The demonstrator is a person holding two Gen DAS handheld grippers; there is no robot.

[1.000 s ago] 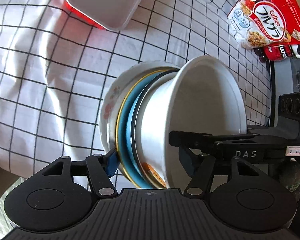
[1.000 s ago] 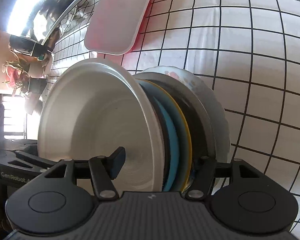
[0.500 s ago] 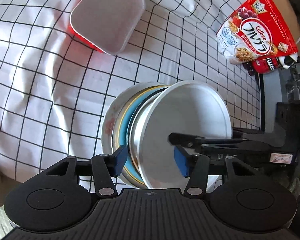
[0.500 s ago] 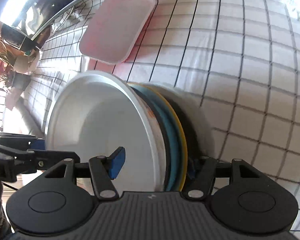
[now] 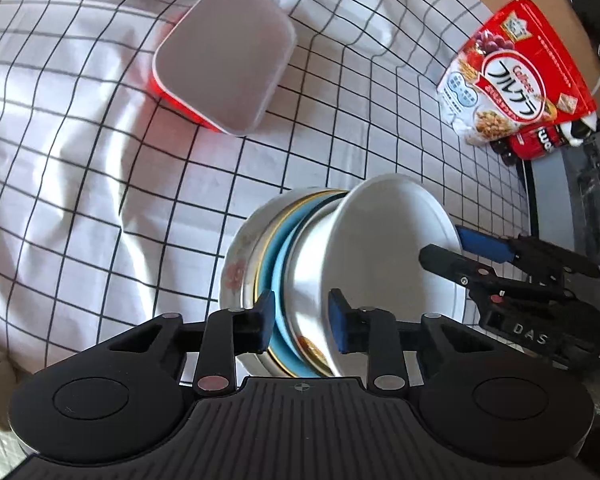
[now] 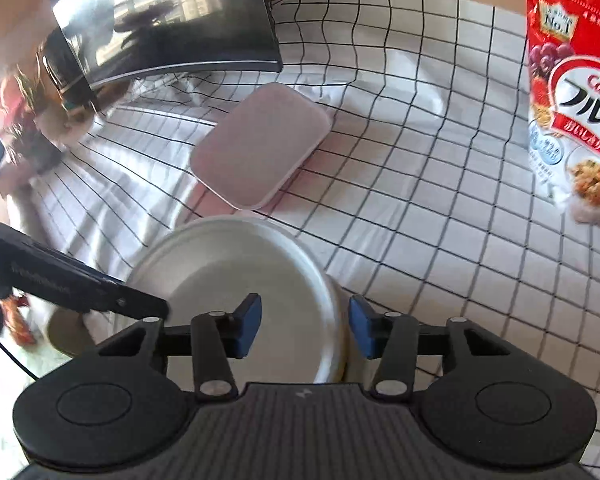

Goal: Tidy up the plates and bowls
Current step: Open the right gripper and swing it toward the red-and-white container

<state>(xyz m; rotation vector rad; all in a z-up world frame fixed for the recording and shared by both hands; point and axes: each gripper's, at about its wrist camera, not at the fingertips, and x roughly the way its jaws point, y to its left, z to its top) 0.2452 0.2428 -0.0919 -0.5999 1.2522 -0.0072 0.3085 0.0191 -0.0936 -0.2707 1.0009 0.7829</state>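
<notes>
Between the narrowed left gripper (image 5: pixel 302 322) pads sits the white bowl (image 5: pixel 384 256), gripped at its rim.

Both tools' jaws have just been closing; right tool (image 6: pixel 305 330) now straddles only the white bowl (image 6: pixel 236 296).

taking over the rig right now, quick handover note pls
Left tool: jaws just closed in, clamped on the bowl wall and blue plate.
Right tool: jaws just closed in, astride the bowl's other rim; grip unclear.
Stack: bowl, blue plate, floral plate, over the cloth.
Done: dishes nested.
Left: move the stack; where to isn't shown.
</notes>
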